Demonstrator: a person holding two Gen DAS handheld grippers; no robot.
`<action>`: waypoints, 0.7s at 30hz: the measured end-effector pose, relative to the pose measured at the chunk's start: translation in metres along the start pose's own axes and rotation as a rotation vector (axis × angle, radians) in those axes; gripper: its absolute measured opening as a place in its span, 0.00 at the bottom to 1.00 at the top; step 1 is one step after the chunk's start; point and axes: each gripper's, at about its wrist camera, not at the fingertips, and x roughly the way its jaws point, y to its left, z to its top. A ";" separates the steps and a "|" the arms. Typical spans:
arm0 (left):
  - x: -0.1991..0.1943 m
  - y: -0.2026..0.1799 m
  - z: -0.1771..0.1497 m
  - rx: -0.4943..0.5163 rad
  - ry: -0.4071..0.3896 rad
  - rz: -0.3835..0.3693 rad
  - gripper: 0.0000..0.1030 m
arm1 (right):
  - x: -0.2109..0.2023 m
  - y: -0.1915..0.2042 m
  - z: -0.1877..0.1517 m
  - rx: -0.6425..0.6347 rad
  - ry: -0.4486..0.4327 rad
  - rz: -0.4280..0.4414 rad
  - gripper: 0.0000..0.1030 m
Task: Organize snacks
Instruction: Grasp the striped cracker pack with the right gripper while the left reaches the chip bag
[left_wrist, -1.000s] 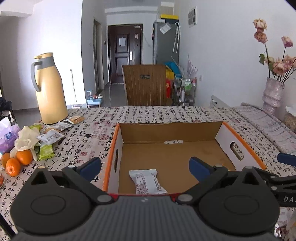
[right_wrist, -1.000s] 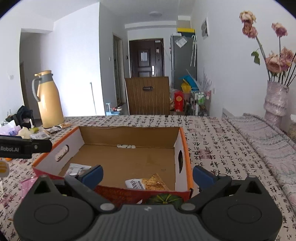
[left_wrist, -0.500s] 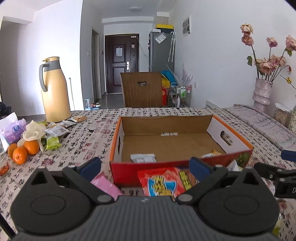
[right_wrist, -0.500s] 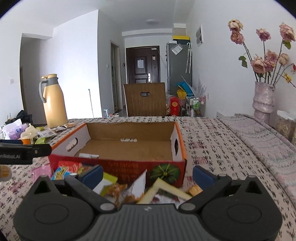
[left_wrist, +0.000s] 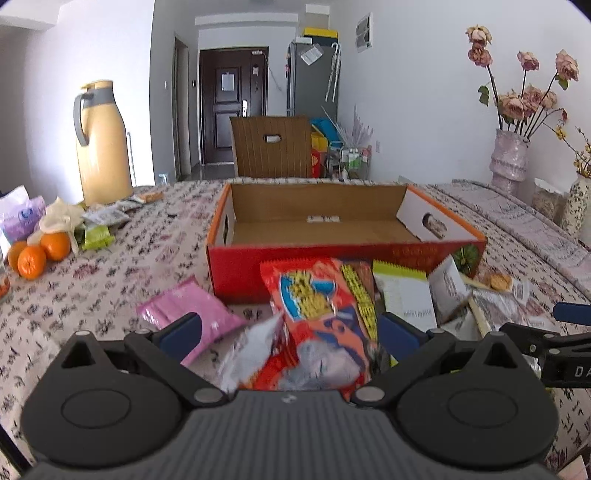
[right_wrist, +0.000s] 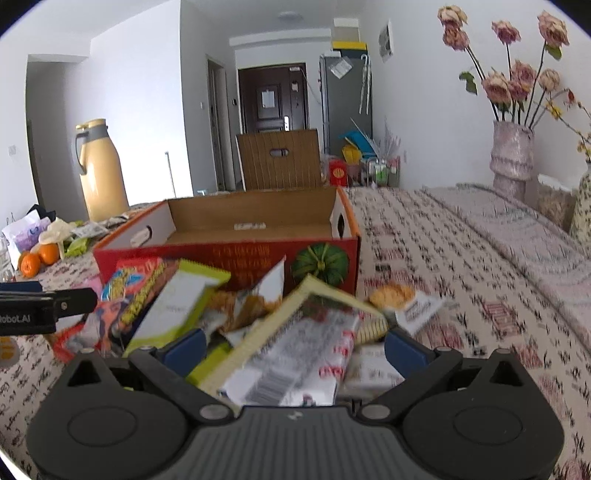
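One table (left_wrist: 122, 266) under a cloth printed with black characters, carrying one open cardboard box (left_wrist: 343, 254), red-fronted with a pumpkin picture, and just before it a loose heap of crinkly snack packets (right_wrist: 258, 314): one red (left_wrist: 321, 310), one pink (left_wrist: 188, 314), two lime-edged white, several more blurred. Three round oranges (left_wrist: 37, 253) far left. Left gripper (left_wrist: 288, 332) and right gripper (right_wrist: 293, 343) with blue fingers spread wide, hovering over the heap, gripping nothing; "RoboLAI" legible on the left one.
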 end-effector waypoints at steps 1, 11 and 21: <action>0.000 0.000 -0.002 0.001 0.007 -0.001 1.00 | 0.000 0.000 -0.002 0.002 0.006 -0.001 1.00; 0.001 0.000 -0.008 -0.007 0.023 0.001 1.00 | 0.017 0.001 0.005 0.059 0.043 -0.037 0.97; 0.002 0.002 -0.009 -0.014 0.030 0.005 1.00 | 0.040 0.002 0.002 0.083 0.115 -0.041 0.77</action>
